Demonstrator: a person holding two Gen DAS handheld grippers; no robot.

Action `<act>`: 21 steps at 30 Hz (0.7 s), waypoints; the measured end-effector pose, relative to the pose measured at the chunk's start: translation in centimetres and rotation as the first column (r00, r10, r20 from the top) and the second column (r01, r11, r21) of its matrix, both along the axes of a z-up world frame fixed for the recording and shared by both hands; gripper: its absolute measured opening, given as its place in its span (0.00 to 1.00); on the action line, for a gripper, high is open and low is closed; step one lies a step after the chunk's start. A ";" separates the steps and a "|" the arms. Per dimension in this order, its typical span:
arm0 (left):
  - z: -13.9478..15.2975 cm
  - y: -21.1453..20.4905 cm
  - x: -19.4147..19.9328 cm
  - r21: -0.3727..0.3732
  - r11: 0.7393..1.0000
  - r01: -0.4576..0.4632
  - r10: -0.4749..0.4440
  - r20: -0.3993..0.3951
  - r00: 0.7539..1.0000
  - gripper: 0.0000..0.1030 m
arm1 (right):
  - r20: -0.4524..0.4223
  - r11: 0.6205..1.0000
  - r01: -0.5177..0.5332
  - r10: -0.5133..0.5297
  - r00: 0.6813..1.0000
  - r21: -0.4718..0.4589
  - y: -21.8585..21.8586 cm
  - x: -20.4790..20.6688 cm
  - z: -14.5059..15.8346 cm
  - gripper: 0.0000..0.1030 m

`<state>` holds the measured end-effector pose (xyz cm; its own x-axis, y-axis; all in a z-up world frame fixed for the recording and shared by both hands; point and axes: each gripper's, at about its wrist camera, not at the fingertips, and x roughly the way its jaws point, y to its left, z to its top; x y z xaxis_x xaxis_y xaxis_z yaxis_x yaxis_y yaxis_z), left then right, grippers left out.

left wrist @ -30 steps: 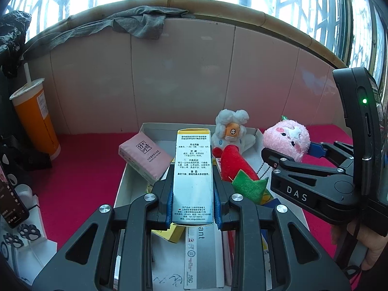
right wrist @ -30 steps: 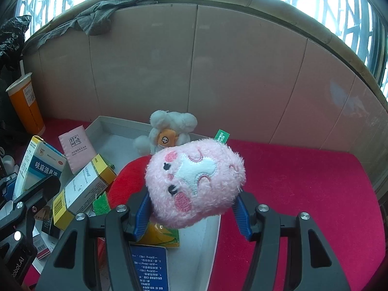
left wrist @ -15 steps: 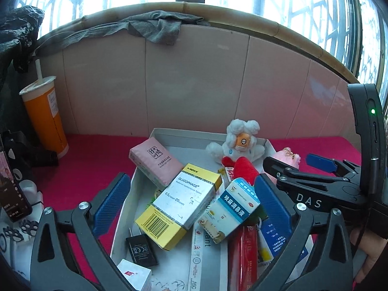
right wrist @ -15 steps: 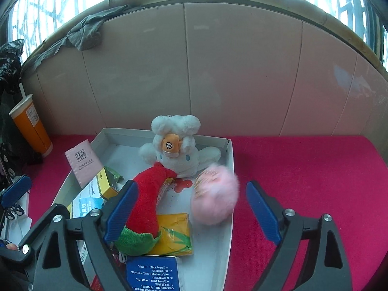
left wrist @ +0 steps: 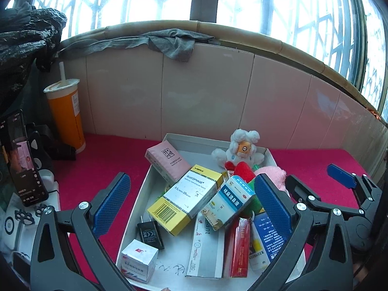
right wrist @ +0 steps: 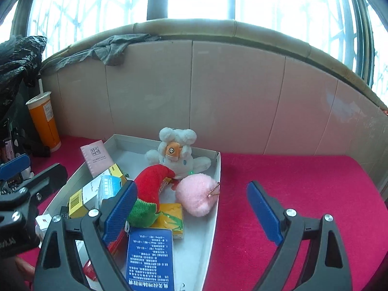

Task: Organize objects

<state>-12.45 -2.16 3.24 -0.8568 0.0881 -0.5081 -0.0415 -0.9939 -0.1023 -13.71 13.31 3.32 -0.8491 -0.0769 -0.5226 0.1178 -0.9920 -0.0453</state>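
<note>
I look over the red surface [right wrist: 291, 181], then the white tray [right wrist: 215, 181] that sits on it against the tiled wall, crowded with what I am sorting. Both grippers hang just short of the tray's near end, tilted down toward it. My left gripper [left wrist: 191, 201] stands released, jaws spread wide with nothing between the pads; they have just been opening. My right gripper [right wrist: 191, 211] is released too, its jaws having just been opening, and nothing is gripped.

Inside the tray, the yellow-and-white box [left wrist: 186, 198] lies across the middle, its long axis running from near left to far right. The blue-and-white box [left wrist: 229, 201] leans just beside it on the right, tilted the same way, directly ahead of my left jaws. The pink plush [right wrist: 197, 194] rests against the tray's right wall, ahead of my right jaws and slightly left of their centre, touching the red plush [right wrist: 151, 186].

I see nothing loose on the cloth, so I judge the next move is a retreat or a re-pick; the boxes are nearer my left hand, the plush nearer my right.
</note>
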 end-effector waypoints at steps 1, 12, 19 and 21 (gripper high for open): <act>0.1 0.1 0.4 -0.003 1.000 -0.003 0.003 0.000 1.000 1.00 | -0.016 1.000 0.000 0.000 1.000 0.002 0.1 0.9 0.2 0.90; 1.8 0.3 5.5 -0.043 0.999 -0.012 0.010 -0.035 0.999 1.00 | -0.122 0.999 0.009 -0.013 0.992 -0.031 1.3 9.2 2.3 0.90; 2.9 1.1 10.2 -0.120 0.992 -0.049 0.041 -0.070 0.997 1.00 | -0.187 0.994 0.087 -0.097 0.978 -0.063 4.2 14.9 4.1 0.91; 3.0 1.4 11.4 -0.123 0.991 -0.055 0.046 -0.072 0.996 1.00 | -0.161 0.990 0.123 -0.133 0.978 -0.074 4.9 15.9 4.1 0.91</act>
<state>-1.00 -0.74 6.23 -0.8920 -0.0165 -0.4517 0.0063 -0.9997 0.0241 2.24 18.25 7.41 -0.9282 0.0096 -0.3720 -0.0143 -0.9998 0.0100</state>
